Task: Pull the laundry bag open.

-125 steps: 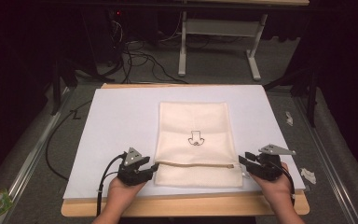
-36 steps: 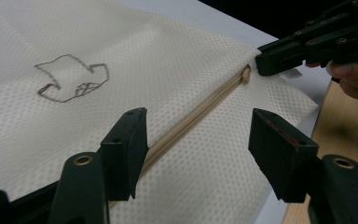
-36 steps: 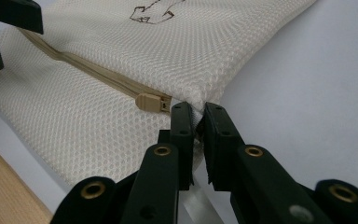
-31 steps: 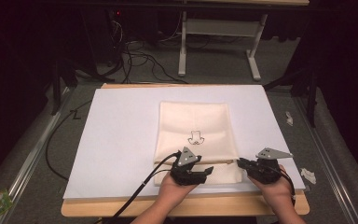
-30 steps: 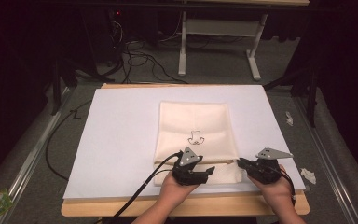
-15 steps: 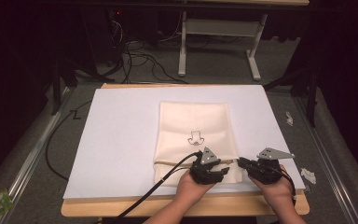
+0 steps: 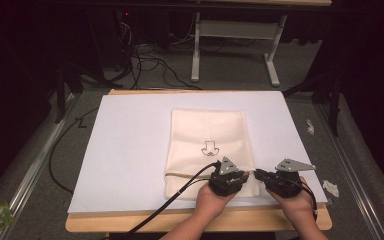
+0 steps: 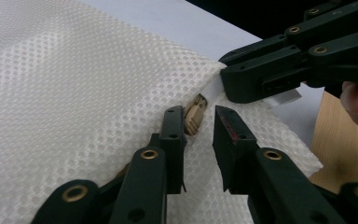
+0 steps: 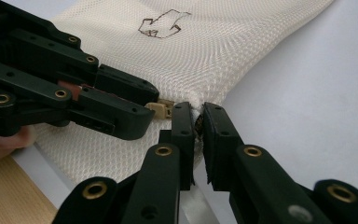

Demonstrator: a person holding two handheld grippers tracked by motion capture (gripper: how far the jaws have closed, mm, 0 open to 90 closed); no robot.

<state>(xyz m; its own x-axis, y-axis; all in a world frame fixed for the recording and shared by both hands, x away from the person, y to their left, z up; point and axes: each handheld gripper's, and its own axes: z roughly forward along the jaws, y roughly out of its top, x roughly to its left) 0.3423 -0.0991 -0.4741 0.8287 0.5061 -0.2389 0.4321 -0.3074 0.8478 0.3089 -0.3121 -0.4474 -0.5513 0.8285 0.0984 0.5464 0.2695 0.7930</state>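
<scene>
A cream mesh bag (image 7: 207, 130) with a drawn arrow (image 7: 210, 148) lies flat on the white sheet (image 7: 130, 150). Its tan zipper (image 7: 185, 174) runs along the near edge. The tan slider (image 8: 193, 116) sits at the bag's right end, between the tips of my left gripper (image 8: 199, 112), whose jaws stand slightly apart around it. My right gripper (image 9: 199, 109) is shut on the bag's right corner (image 9: 196, 100), just beyond the slider (image 9: 161, 109). In the high view the left gripper (image 7: 247, 176) and right gripper (image 7: 256, 173) nearly touch tip to tip.
The sheet covers a wooden table (image 7: 180, 225) whose near edge lies just under my hands. Crumpled paper bits (image 7: 330, 187) lie by the right edge. The left gripper's cable (image 7: 170, 200) trails across the bag toward the front. A table frame (image 7: 235, 30) stands beyond.
My left gripper has travelled right along the zipper from the bag's left side to its right end, taking the slider with it. The right gripper has stayed on the corner.
</scene>
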